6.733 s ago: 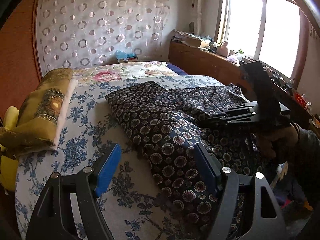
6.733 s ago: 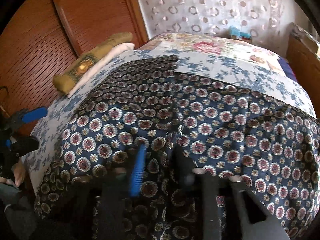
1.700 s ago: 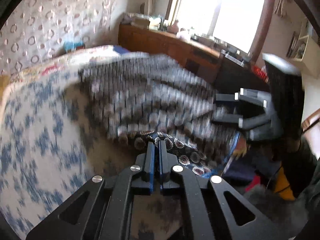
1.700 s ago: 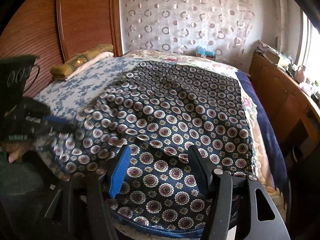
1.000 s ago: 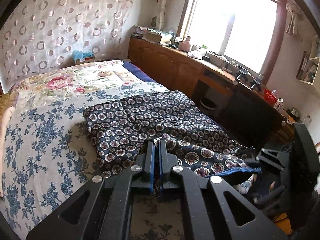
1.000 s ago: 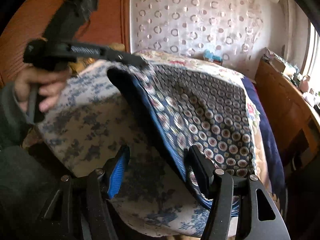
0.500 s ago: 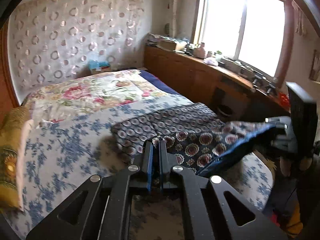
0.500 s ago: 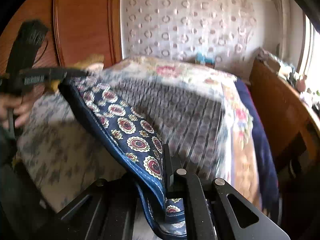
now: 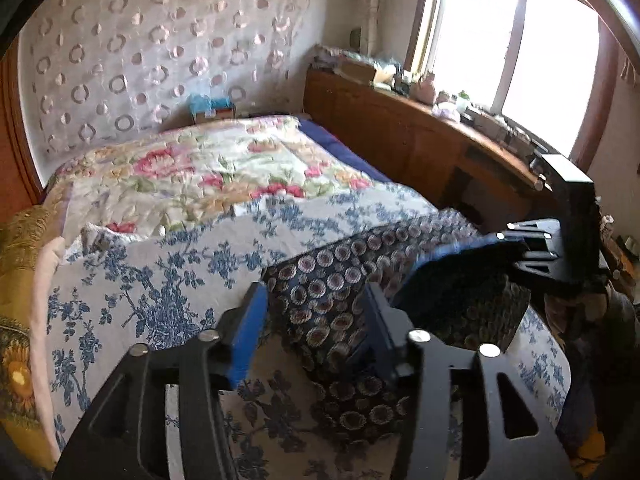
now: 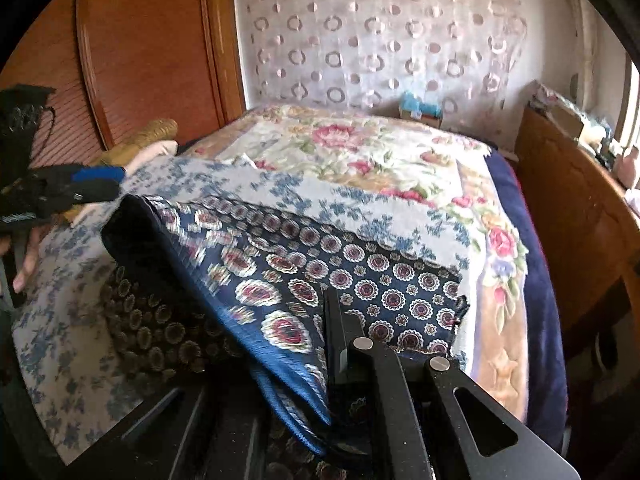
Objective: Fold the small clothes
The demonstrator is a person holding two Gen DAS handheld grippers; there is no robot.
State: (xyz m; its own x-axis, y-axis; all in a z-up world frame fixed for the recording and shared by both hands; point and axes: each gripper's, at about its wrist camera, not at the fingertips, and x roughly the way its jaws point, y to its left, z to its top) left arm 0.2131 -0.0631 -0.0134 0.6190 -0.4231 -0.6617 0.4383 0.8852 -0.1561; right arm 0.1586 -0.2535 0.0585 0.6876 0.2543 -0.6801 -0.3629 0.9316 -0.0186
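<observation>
The navy cloth with round medallions (image 9: 332, 280) lies partly folded on the bed. My left gripper (image 9: 314, 320) hovers over its near left part, jaws opening; the cloth lies below and between the blue pads (image 9: 248, 332), which do not press on it. My right gripper (image 10: 334, 316) is shut on a lifted edge of the cloth (image 10: 360, 280), whose blue underside shows. In the left wrist view the right gripper (image 9: 516, 248) holds that raised edge at the right. The right wrist view shows the left gripper (image 10: 104, 182) at the far left, just off the cloth's raised corner.
The bed carries a blue-flowered sheet (image 9: 160, 280) and a rose-patterned quilt (image 9: 200, 168). A gold folded cover (image 9: 20, 280) lies along the left edge. A wooden cabinet (image 9: 420, 140) with clutter runs under the window, and a wooden wardrobe (image 10: 140, 60) stands left.
The left gripper's jaws have come apart and let go of the cloth. The right gripper, open a second ago, has shut on the cloth's edge and carried it across the bed.
</observation>
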